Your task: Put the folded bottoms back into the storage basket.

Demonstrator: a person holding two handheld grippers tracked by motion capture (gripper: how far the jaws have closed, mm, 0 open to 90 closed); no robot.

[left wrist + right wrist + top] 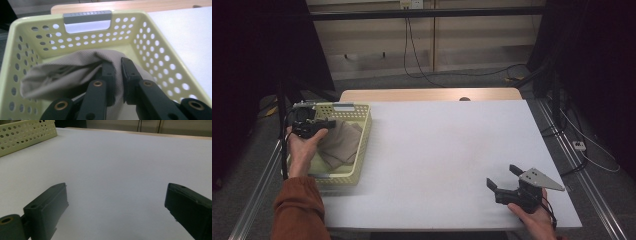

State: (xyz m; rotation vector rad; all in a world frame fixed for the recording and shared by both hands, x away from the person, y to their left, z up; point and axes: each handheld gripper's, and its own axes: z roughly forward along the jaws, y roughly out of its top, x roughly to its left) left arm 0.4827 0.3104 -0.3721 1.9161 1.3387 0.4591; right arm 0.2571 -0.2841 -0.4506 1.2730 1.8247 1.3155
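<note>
cloth (343, 142) in basket (362, 145) | basket at table (437, 150) left edge

We wore a rust-orange sleeve (297, 210) at the lower left of the high view. Our left gripper (117, 66) had black jaws with brass-ringed screw holes; our right gripper (504, 180) was black, topped by a grey three-cornered plate.
</note>
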